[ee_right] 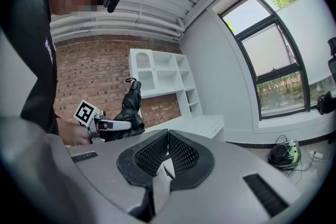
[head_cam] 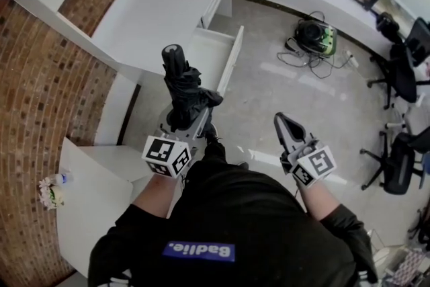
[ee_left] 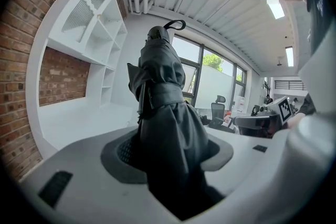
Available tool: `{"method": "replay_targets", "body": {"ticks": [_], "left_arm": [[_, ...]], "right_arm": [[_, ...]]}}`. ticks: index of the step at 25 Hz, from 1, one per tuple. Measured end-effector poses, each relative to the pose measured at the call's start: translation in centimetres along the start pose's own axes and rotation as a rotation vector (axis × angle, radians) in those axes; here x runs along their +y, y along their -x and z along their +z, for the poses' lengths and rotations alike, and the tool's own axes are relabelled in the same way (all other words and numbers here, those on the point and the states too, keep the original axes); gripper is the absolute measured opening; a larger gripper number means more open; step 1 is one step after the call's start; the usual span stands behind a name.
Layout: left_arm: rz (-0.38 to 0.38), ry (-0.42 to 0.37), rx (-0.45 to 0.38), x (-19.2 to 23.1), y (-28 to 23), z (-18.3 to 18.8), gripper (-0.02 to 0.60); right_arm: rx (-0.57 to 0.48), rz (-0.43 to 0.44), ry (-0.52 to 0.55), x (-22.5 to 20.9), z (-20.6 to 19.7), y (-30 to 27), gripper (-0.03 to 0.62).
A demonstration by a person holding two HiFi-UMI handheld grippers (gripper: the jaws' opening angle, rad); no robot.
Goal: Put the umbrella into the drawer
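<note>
The left gripper (head_cam: 185,119) is closed on the umbrella (head_cam: 182,84). In the left gripper view its 2 jaws press on the black folded cloth from both sides, low on the umbrella. The umbrella is folded and wrapped with its strap, and it stands almost upright above the jaws. Its round end with a small loop is on top.

The right gripper (ee_right: 167,150) holds nothing. In its own view the 2 ribbed pads (ee_right: 152,155) meet at their tips, with no thing between them. In the head view it is to the right of the left gripper and well apart from it.

The drawer (head_cam: 222,58) is pulled open from the white desk (head_cam: 161,10), which stands along the brick wall (head_cam: 37,97). The umbrella is not yet in the drawer. It is in the air before the person, and in the head view its top end lies near the left edge of the drawer.

On the floor (head_cam: 282,91) further away there are cables (head_cam: 306,57) and 2 chairs (head_cam: 403,74).
</note>
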State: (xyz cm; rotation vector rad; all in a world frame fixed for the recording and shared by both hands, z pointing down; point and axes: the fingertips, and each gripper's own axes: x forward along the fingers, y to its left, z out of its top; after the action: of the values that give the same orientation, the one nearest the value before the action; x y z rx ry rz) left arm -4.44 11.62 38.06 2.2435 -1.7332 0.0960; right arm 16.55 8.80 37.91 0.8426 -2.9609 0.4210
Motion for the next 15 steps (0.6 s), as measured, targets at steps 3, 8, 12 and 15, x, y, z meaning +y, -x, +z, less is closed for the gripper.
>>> {"method": "replay_targets", "body": {"ticks": [3, 8, 12, 15], "left_arm": [[-0.016, 0.006, 0.015, 1.7, -1.9, -0.3, 0.238], [-0.046, 0.011, 0.056, 5.5, -5.9, -0.8, 0.238], [-0.072, 0.036, 0.092, 8.6, -9.1, -1.5, 0.238], [-0.094, 0.059, 0.119, 10.1, -11.3, -2.2, 0.238]], "right_arm": [[0.005, -0.029, -0.002, -1.3, 0.4, -1.5, 0.029], [0.024, -0.077, -0.008, -3.4, 0.8, -5.2, 0.029], [0.046, -0.110, -0.019, -4.6, 0.9, -8.4, 0.029], [0.058, -0.140, -0.031, -5.6, 1.1, -10.3, 0.029]]}}
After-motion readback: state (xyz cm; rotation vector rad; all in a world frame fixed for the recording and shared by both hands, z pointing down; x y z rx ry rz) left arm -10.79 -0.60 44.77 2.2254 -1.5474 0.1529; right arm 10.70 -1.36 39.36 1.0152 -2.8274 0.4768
